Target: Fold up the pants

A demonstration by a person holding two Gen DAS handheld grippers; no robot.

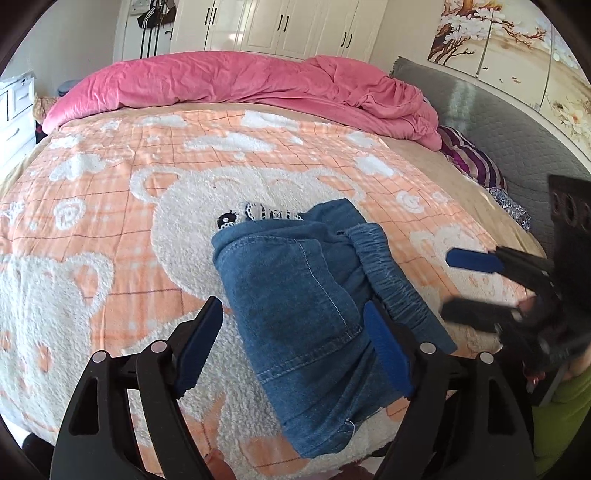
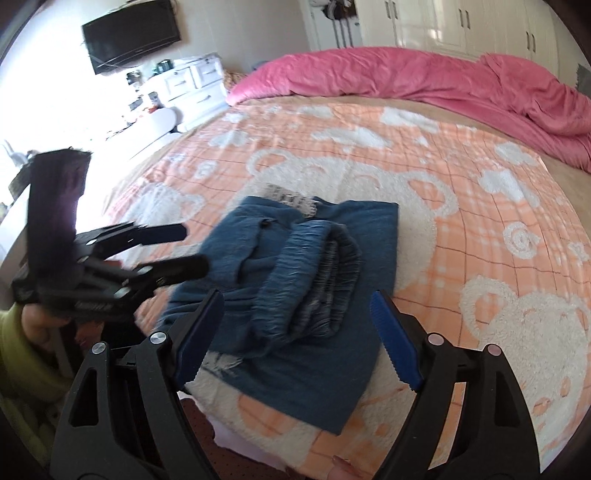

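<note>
The blue denim pants (image 1: 295,295) lie folded into a compact bundle on the orange bear-print blanket (image 1: 110,177), near the bed's front edge. The elastic waistband (image 1: 388,273) faces up on the right side. A bit of white lace trim (image 1: 266,212) sticks out at the far end. My left gripper (image 1: 293,345) is open, its jaws straddling the near part of the bundle without gripping it. My right gripper (image 1: 448,284) is open just right of the waistband. In the right wrist view the pants (image 2: 306,280) lie ahead of the open right gripper (image 2: 295,338), and the left gripper (image 2: 192,247) hovers open at their left edge.
A crumpled pink duvet (image 1: 258,81) lies along the far side of the bed. A striped pillow (image 1: 469,158) and grey headboard (image 1: 517,129) are at the right. White wardrobes (image 1: 280,26) stand behind. A white dresser (image 2: 192,81) and a wall TV (image 2: 129,35) are at the left.
</note>
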